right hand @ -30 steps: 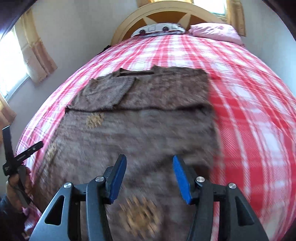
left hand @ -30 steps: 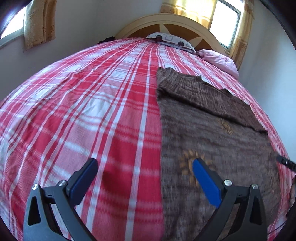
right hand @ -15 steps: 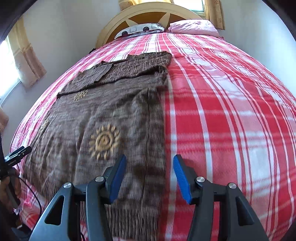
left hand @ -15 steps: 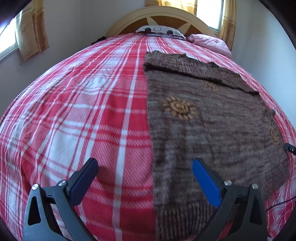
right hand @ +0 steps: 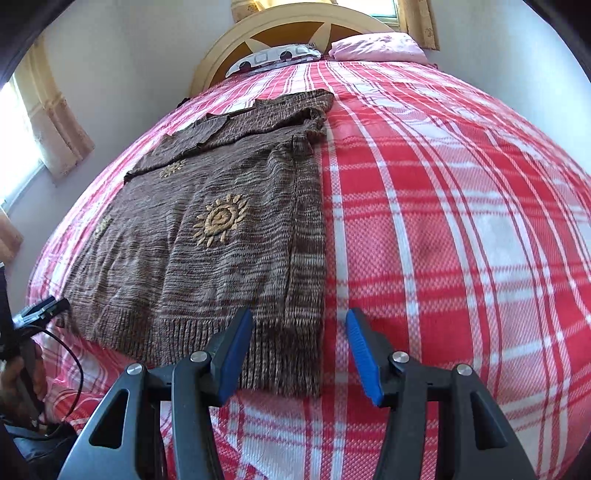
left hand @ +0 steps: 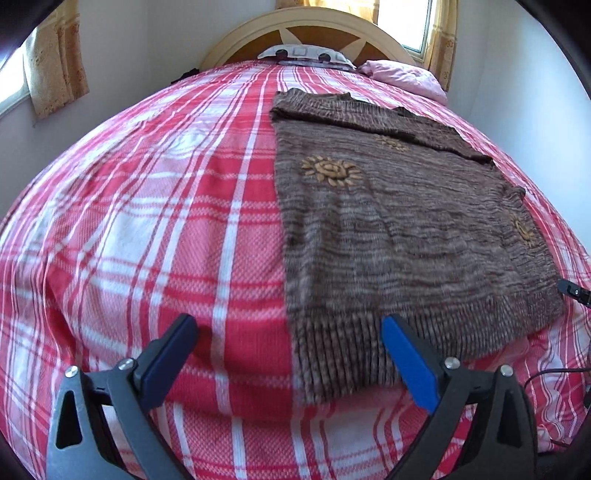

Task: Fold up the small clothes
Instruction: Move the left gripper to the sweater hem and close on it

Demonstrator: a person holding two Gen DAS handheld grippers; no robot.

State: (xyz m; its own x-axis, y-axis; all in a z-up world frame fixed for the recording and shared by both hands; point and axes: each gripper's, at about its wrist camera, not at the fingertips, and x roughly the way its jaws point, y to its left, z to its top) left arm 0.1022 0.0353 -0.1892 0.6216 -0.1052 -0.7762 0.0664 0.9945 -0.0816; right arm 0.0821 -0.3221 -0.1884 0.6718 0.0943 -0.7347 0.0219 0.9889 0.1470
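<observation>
A brown knitted sweater (left hand: 399, 229) with tan sun motifs lies flat on the red plaid bed (left hand: 147, 229), sleeves folded across its top. Its ribbed hem is nearest me. My left gripper (left hand: 284, 328) is open and empty, just in front of the hem's left corner. In the right wrist view the sweater (right hand: 221, 236) lies left of centre. My right gripper (right hand: 299, 321) is open and empty, over the hem's right corner. The other gripper's tip shows at the far left (right hand: 40, 312).
The wooden headboard (left hand: 306, 33), a patterned pillow (left hand: 303, 55) and a pink pillow (left hand: 402, 77) are at the far end of the bed. Curtained windows sit on both sides. A black cable (right hand: 62, 354) hangs at the bed's near left edge.
Both grippers have drawn back toward the foot of the bed. The sweater's ribbed hem has come into view in front of each. Both stay open.
</observation>
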